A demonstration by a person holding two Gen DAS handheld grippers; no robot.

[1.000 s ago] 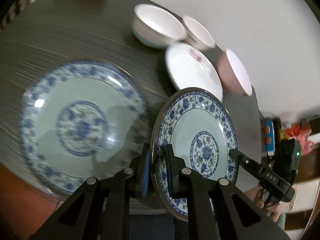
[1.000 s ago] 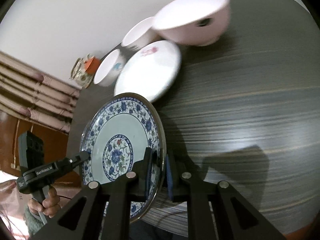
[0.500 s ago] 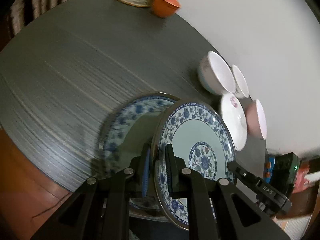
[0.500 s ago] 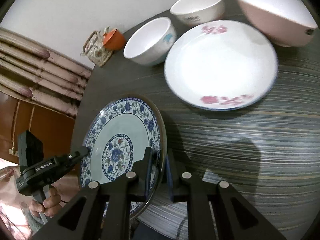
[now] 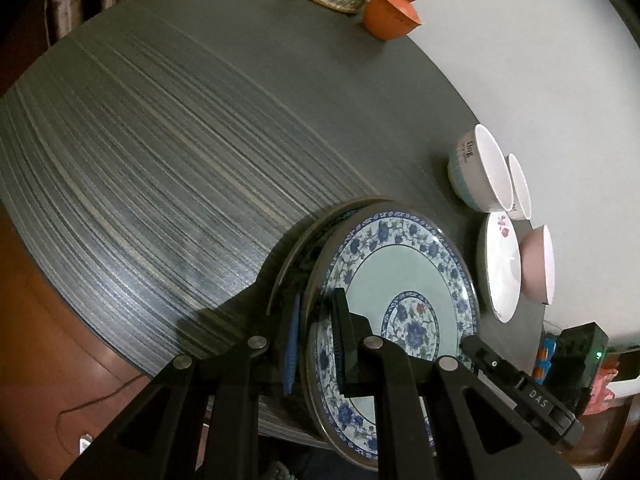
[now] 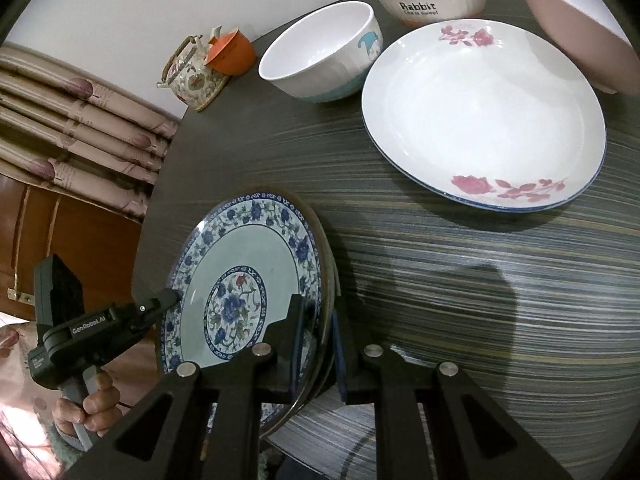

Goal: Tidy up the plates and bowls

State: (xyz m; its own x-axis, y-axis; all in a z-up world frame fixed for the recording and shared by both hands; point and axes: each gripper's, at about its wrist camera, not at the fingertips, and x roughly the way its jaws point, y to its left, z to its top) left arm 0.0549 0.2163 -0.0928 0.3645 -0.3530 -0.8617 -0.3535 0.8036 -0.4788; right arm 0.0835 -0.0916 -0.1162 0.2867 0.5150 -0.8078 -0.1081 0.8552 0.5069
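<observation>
Gripping opposite rims of blue-patterned plate (image 5: 404,280).
Left gripper (image 5: 316,344) and right gripper (image 6: 316,340) angle downward, jaws narrow, clamped on plate; second plate (image 5: 296,248) apparently underneath.

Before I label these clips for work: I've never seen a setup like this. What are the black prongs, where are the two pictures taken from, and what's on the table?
No robot here: a person holds a handheld gripper in each hand, and each carries a wide-angle camera looking along its two black fingers.

The left view shows the left gripper shut on the rim of a blue plate, with the other gripper at the far rim. The right view shows the right gripper shut on the same plate, and the hand holding the left one.

A second blue plate seems to lie just under it.

Also on the table: a rose plate, three bowls, a teapot and an orange cup.
</observation>
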